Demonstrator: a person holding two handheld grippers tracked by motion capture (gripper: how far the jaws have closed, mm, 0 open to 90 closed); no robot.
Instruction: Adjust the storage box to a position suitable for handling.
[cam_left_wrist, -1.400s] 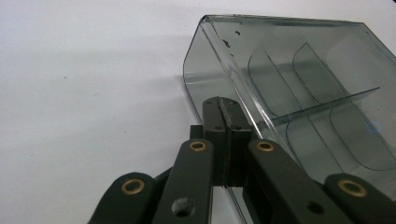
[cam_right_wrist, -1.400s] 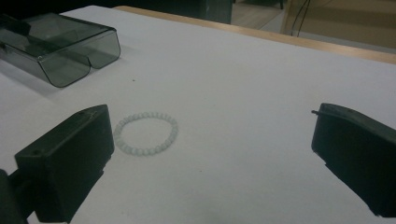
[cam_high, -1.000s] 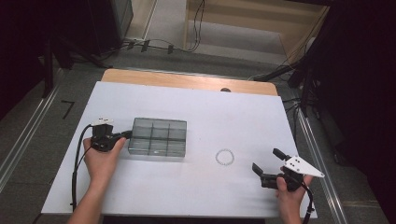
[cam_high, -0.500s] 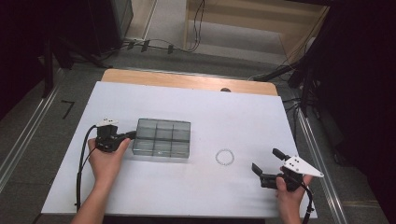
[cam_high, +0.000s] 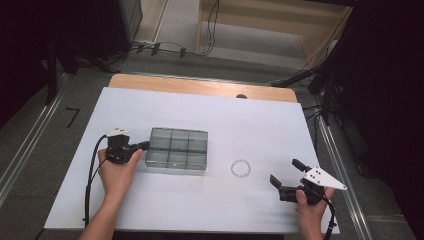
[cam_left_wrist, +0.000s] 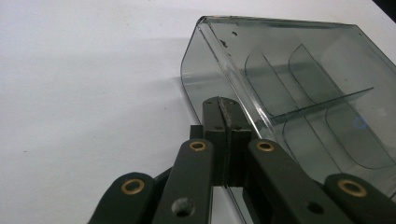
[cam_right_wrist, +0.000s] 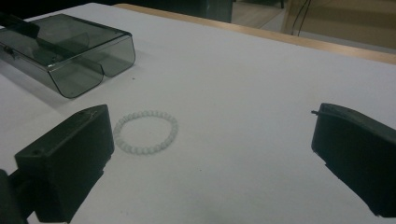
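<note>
A smoky clear plastic box (cam_high: 177, 148) with several compartments lies left of centre on the white table. My left gripper (cam_high: 145, 146) meets its left side, pointing right. In the left gripper view the jaws (cam_left_wrist: 226, 109) are pressed together on the thin edge of the box (cam_left_wrist: 303, 84). A small white bead bracelet (cam_high: 240, 168) lies flat to the right of the box. My right gripper (cam_high: 284, 171) rests near the front right corner, open and pointing left at the bracelet (cam_right_wrist: 146, 132). Nothing is between its jaws (cam_right_wrist: 210, 154), and the box (cam_right_wrist: 60, 46) stands farther off.
The white sheet (cam_high: 250, 120) covers the table, with a wooden strip (cam_high: 200, 86) along the far edge. A small dark knob (cam_high: 241, 96) sits on that strip. Cables trail from both grippers toward the front edge. Floor rails and dark stands surround the table.
The box has slid a little to the right together with my left gripper and hand. The right gripper and the bracelet have stayed put.
</note>
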